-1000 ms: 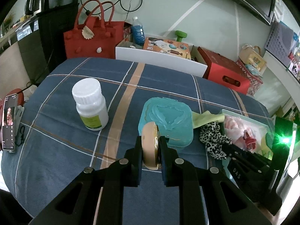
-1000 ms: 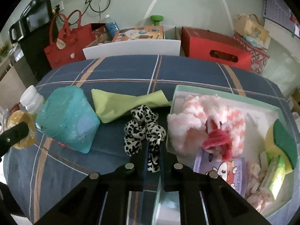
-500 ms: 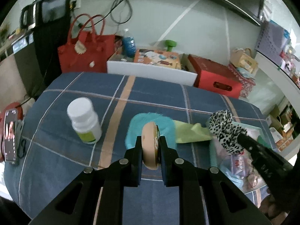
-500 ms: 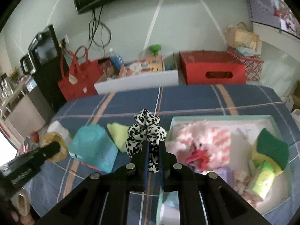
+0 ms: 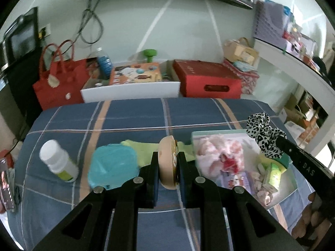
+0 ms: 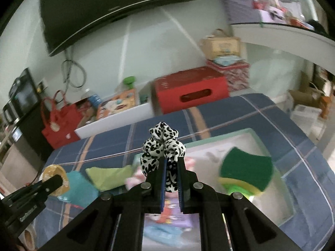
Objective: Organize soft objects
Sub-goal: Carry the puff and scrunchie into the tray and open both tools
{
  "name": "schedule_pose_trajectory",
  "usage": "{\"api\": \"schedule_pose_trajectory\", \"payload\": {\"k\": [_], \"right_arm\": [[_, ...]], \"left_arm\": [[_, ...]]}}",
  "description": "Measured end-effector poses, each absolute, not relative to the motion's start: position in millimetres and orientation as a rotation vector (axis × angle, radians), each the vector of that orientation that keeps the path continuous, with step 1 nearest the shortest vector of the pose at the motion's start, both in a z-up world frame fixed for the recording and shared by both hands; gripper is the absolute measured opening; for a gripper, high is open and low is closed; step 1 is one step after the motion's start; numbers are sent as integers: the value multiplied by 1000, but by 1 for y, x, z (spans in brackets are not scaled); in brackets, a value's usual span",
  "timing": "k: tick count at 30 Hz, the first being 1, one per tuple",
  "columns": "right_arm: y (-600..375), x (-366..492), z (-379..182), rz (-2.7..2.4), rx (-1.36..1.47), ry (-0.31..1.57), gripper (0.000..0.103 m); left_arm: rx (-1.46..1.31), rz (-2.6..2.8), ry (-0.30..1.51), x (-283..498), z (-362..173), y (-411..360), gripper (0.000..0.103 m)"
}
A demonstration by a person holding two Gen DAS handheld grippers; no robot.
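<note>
Between the right claw [image 6: 171, 163] jaws: leopard-print scrunchie [image 6: 162, 144], clenched tight, lifted above the near-left corner of the pale green box [image 6: 291, 207] on the plaid bed [image 6: 240, 113]. Left claw [image 5: 168, 163] grasps a tan round puff [image 5: 167, 163] edge-on; teal pouch [image 5: 113, 167] and white bottle [image 5: 57, 163] lie left of it.

Two wrist fisheyes, angled down over the bed [image 5: 188, 115], sharing tray [image 6: 272, 138]
</note>
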State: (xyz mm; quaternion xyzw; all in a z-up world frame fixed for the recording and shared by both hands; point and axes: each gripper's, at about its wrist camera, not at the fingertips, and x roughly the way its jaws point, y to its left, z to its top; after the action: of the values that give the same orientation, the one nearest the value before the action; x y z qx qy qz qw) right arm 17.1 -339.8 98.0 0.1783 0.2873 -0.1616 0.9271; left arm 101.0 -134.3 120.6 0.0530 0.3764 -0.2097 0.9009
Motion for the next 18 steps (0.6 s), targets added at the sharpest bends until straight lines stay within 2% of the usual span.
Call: {"api": "schedule_pose_trajectory", "payload": {"k": [18], "right_arm": [[-394,6,60,-433,462,677,10]], "left_arm": [[245,-704,833,98,80,-270,17]]}}
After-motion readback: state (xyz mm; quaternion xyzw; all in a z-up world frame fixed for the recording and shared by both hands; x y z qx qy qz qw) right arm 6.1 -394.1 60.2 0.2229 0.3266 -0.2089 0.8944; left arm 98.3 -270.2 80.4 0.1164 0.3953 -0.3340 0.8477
